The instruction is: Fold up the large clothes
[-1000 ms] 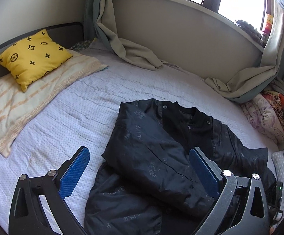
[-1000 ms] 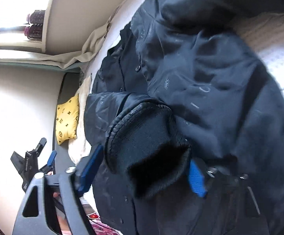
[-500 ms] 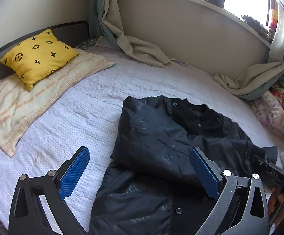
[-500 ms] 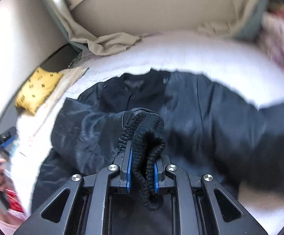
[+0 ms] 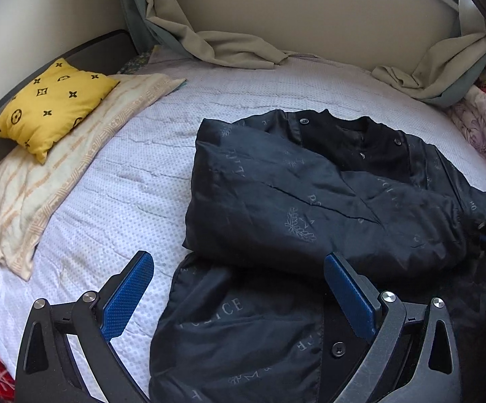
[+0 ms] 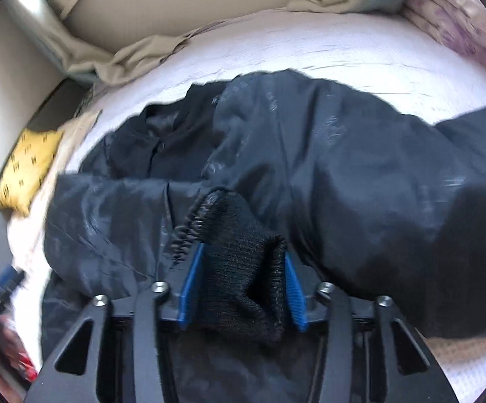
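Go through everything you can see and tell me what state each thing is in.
Jacket: partly folded, one sleeve laid across the front.
Cuff: pinched in the right claw.
Left claw: open, empty, above the jacket's hem.
Yellow pillow: resting on a striped towel.

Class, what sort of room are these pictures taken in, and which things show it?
Most likely a bedroom: a bed with a yellow pillow, curtains draping onto it, and a jacket laid out.

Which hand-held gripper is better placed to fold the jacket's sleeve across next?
Right. The right hand-held gripper has the knit cuff between its fingers, while the left hand-held gripper is open and empty above the jacket.
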`<state>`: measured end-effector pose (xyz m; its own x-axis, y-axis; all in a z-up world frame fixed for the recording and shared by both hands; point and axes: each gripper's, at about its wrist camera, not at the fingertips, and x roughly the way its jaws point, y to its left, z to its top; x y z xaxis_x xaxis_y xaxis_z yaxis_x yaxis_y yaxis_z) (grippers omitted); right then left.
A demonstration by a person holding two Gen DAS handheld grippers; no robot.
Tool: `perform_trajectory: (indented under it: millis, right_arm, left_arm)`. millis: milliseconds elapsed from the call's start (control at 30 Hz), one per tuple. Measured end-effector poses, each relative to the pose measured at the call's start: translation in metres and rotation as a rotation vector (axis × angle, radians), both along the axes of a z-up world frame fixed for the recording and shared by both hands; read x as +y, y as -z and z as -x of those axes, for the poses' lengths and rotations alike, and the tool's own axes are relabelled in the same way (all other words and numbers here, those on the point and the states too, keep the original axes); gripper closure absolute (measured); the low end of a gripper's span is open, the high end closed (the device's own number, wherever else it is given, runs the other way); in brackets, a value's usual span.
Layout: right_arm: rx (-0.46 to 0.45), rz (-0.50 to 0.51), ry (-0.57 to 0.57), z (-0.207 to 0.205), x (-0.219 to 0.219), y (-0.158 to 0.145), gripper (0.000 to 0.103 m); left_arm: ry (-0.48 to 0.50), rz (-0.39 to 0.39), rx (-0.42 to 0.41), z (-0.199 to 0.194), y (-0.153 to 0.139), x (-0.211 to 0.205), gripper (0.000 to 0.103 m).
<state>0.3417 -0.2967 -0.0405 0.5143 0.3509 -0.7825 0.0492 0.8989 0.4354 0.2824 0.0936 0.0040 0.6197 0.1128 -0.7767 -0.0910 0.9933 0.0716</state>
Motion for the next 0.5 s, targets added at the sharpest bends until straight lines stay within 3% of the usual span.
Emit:
perform_trajectory:
  millis: [100,167,233,333,367,433,467,500]
  right_arm:
    - [-0.071,0.076,0.049,0.012,-0.009,-0.032,0.043]
    - [-0.151,0.161,0.074,0.024,-0.007,-0.054,0.040]
    - [-0.203,0.185,0.079,0.034,0.002,-0.065,0.040]
    - [-0.220,0.210,0.025,0.039,0.025,-0.064,0.040]
    - [-0.215,0.228,0.002,0.038,0.033,-0.060,0.046]
    - [-0.196,0.238,-0.038,0.035,0.045,-0.049,0.069]
    - [-0.163,0.229,-0.057,0.030,0.049,-0.039,0.085]
    - [-0.139,0.216,-0.066,0.027,0.050,-0.030,0.093]
  left_arm:
    - [-0.003,-0.005,-0.004,-0.012,-0.009,0.006,0.000]
    - [0.007,-0.043,-0.037,-0.023,-0.016,0.007,0.000]
    - [0.039,-0.065,-0.046,-0.033,-0.014,0.004,0.002]
    - [0.066,-0.004,-0.021,-0.047,0.002,0.006,0.021]
    - [0.064,0.029,0.000,-0.052,0.009,0.007,0.025]
    - [0.071,0.088,0.043,-0.064,0.024,0.008,0.026]
    - [0.074,0.088,0.048,-0.068,0.030,0.007,0.027]
    - [0.063,0.062,0.053,-0.071,0.036,0.007,0.027]
